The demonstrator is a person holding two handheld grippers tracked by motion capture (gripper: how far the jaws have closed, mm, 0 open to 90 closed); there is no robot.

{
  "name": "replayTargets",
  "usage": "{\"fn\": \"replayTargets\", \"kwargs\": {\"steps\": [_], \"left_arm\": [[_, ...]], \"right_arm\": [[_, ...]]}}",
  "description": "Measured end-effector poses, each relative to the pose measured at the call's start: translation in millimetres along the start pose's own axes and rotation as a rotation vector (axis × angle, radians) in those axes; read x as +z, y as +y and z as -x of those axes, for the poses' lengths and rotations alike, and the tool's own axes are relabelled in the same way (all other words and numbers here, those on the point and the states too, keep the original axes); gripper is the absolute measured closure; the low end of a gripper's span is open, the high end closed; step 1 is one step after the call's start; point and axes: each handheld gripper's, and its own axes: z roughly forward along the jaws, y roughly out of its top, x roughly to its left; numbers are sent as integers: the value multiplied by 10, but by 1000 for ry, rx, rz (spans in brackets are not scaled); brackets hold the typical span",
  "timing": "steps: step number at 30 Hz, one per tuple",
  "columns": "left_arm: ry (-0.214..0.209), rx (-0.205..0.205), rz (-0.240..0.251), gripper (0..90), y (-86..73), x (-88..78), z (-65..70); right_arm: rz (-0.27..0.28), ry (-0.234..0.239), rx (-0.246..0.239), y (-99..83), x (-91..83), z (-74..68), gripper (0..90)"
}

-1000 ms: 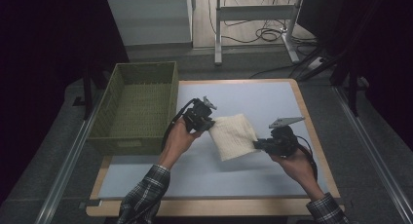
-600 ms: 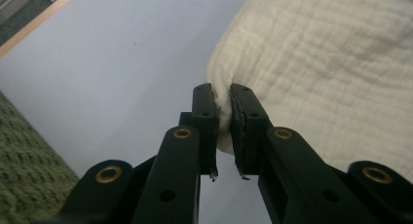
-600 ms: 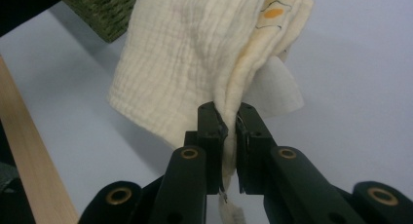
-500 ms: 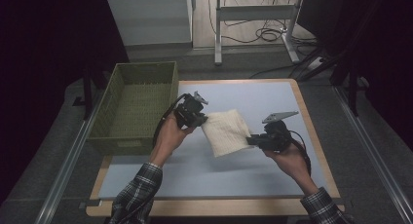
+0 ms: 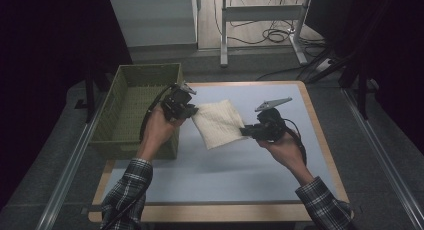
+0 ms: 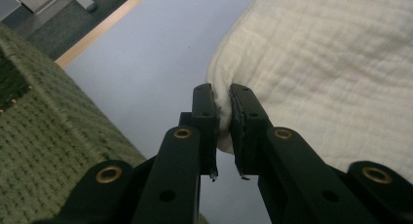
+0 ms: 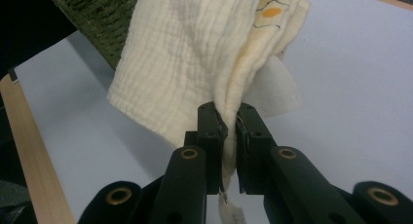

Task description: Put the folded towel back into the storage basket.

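A folded cream cloth (image 5: 218,123) hangs in the air between my two grippers, above the pale blue mat. My left gripper (image 5: 192,110) is shut on the cloth's left edge, right beside the green basket (image 5: 131,107). In the left gripper view its pads (image 6: 223,112) pinch the cream cloth (image 6: 331,73). My right gripper (image 5: 246,132) is shut on the cloth's right lower corner. The right gripper view shows the cloth (image 7: 195,53) clamped in layers in the right gripper (image 7: 227,118), with a small orange print near its top.
The woven green basket stands at the table's left, its rim close under my left hand. The blue mat (image 5: 250,165) lies on a wooden-edged table (image 5: 325,155). Metal desk legs and cables (image 5: 270,35) lie on the floor beyond the far edge.
Both grippers have carried the cloth up and to the left, toward the basket. The left gripper now sits at the basket's right rim.
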Motion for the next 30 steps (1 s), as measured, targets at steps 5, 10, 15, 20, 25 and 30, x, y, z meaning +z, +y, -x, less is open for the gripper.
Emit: {"fn": "replayTargets", "kwargs": {"steps": [5, 10, 15, 20, 25, 30], "left_arm": [[14, -6, -3, 819, -32, -56, -97], [39, -18, -7, 819, -97, -158, -227], [52, -33, -12, 819, -150, -251, -333], [70, -49, -17, 819, -195, -354, -430], [90, -56, -23, 819, -242, -449, -516], [111, -73, -26, 819, -316, -566, -631]], "right_arm": [[-1, 9, -5, 115, 73, -27, 821], [-3, 28, -7, 268, 172, -66, 821], [-1, 52, -7, 388, 236, -99, 821], [1, 73, -11, 521, 296, -165, 821], [2, 94, -15, 618, 355, -233, 821], [5, 119, -18, 732, 444, -328, 820]]}}
